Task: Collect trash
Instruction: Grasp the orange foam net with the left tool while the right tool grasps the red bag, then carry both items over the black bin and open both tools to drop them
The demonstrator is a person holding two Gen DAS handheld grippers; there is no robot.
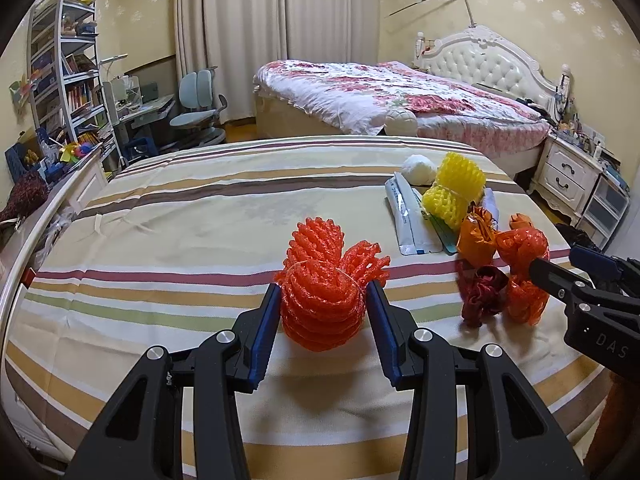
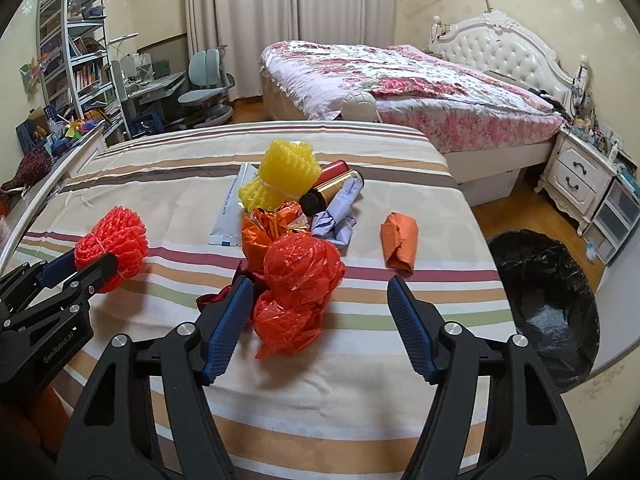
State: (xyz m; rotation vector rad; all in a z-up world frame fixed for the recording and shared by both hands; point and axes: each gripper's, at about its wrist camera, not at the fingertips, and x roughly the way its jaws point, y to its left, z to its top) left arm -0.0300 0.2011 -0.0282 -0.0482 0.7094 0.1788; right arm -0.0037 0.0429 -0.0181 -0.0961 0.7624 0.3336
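A red foam fruit net (image 1: 320, 288) stands on the striped tablecloth (image 1: 180, 220), and my left gripper (image 1: 324, 287) is shut on it, both blue pads pressing its sides. From the right wrist view the same net (image 2: 116, 240) sits in the left gripper (image 2: 88, 260) at the far left. A crumpled red plastic bag (image 2: 300, 284) lies between the fingers of my right gripper (image 2: 320, 280). Its left pad touches the bag and the right pad stands well apart, so the gripper is open.
Behind the bag lie a yellow foam net (image 2: 284, 176), a white packet (image 1: 404, 216), two cans (image 2: 332, 192), crumpled pale blue paper (image 2: 336, 220), orange wrappers (image 2: 400, 244) and a white paper ball (image 1: 418, 168). A black-lined bin (image 2: 548, 300) stands on the floor off the table's right edge.
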